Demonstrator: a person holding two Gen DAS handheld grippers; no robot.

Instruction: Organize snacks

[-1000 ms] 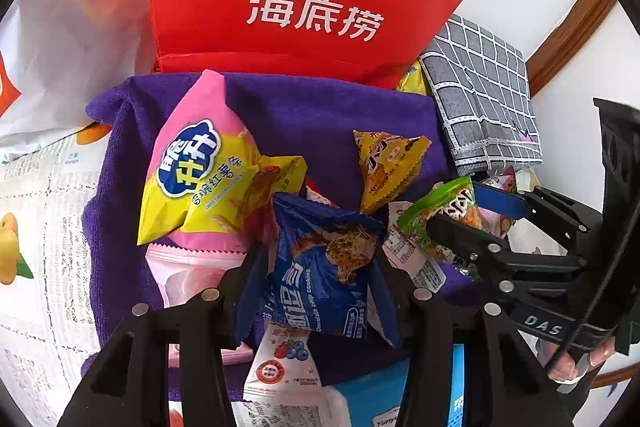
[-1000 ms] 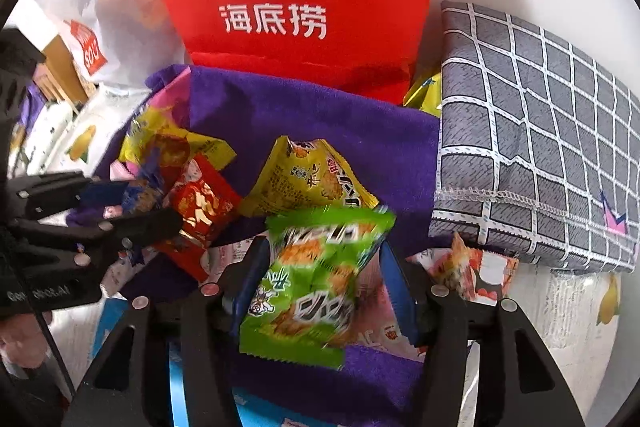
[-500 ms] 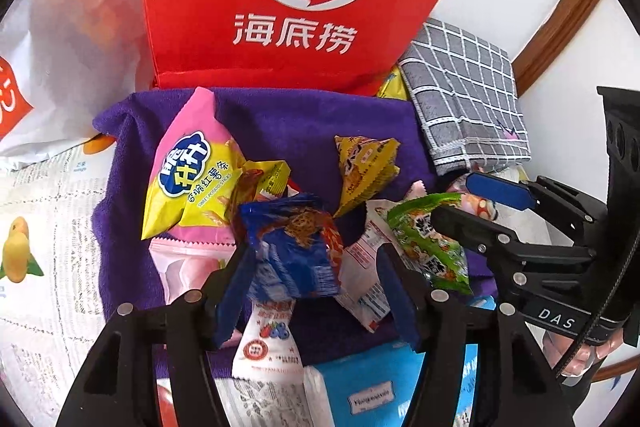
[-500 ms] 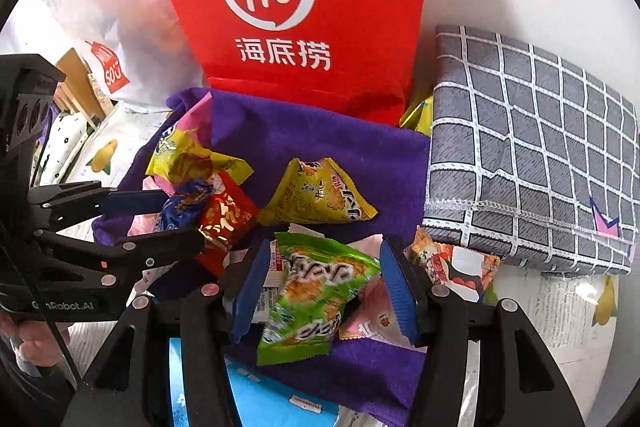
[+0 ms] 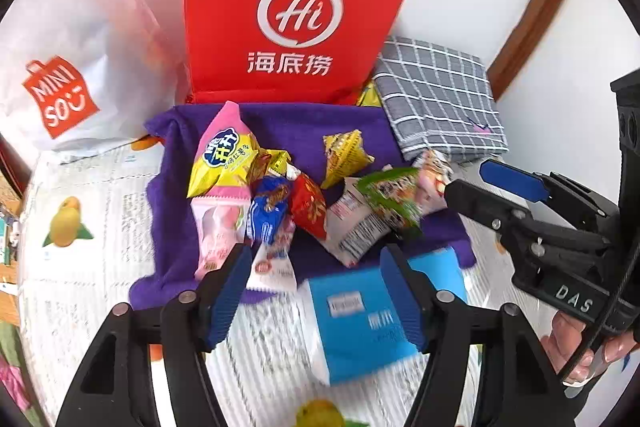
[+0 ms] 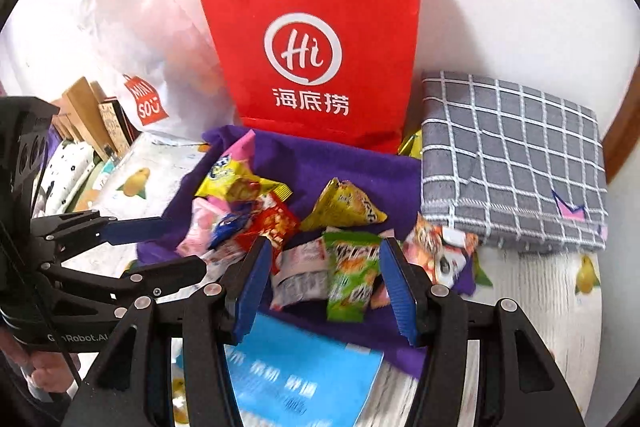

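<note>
Our left gripper (image 5: 316,291) is opening its blue fingers (image 5: 226,291) and holds nothing; the blue cookie packet (image 5: 268,207) lies loose on the purple cloth (image 5: 292,127), beside the red snack packet (image 5: 310,205). Our right gripper (image 6: 324,291) has its fingers (image 6: 250,289) partly apart. The green snack packet (image 6: 352,269) sits between them, but we cannot tell if they squeeze it. Behind the snacks stands a red paper bag (image 5: 296,23), with a grey checked cloth (image 6: 512,163) beside it.

Two bags (image 5: 288,27), two cloths (image 5: 304,131) (purple, grey check), one blue box (image 5: 352,323).
</note>
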